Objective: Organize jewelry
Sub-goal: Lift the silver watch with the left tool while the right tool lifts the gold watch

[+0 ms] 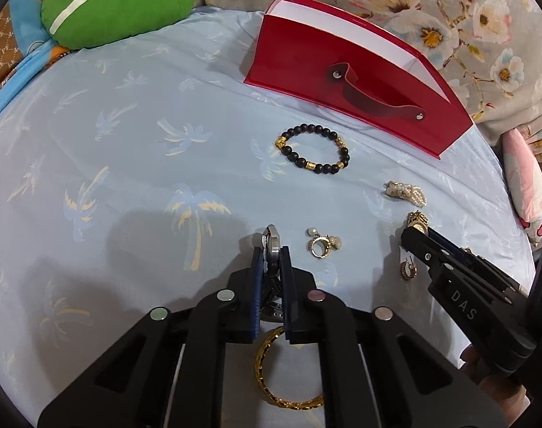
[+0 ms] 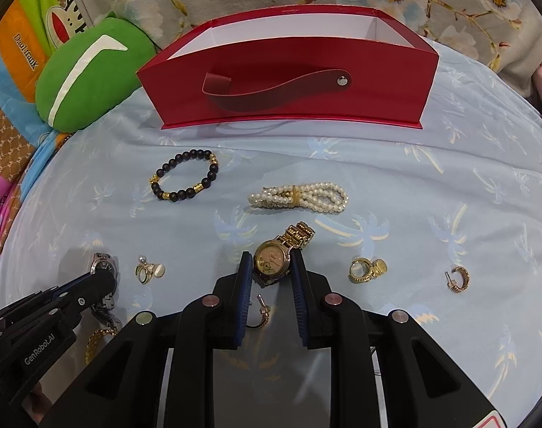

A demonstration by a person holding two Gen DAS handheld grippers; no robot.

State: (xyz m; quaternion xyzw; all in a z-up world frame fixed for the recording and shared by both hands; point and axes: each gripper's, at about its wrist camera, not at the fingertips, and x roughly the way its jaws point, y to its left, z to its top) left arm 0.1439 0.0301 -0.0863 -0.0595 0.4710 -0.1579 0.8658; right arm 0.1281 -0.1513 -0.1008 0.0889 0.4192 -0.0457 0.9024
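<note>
Jewelry lies on a light blue palm-print sheet in front of an open red box (image 1: 345,82) (image 2: 288,82). My left gripper (image 1: 271,253) is shut on a silver watch (image 1: 272,244), gripped edge-on; it also shows in the right wrist view (image 2: 103,267). My right gripper (image 2: 271,260) is closed around the case of a gold watch (image 2: 272,258), its band (image 2: 299,233) trailing ahead. A black bead bracelet (image 1: 313,151) (image 2: 185,178), a pearl bracelet (image 2: 299,196) (image 1: 406,192), a pearl ring (image 1: 322,244) (image 2: 148,271) and a gold bangle (image 1: 288,374) lie loose.
A gold ring (image 2: 367,269) and a hoop earring (image 2: 458,279) lie right of the right gripper; another earring (image 2: 262,315) lies between its fingers, also seen in the left wrist view (image 1: 408,267). A green cushion (image 1: 117,3) (image 2: 89,82) sits far left. Floral bedding (image 1: 449,18) lies behind the box.
</note>
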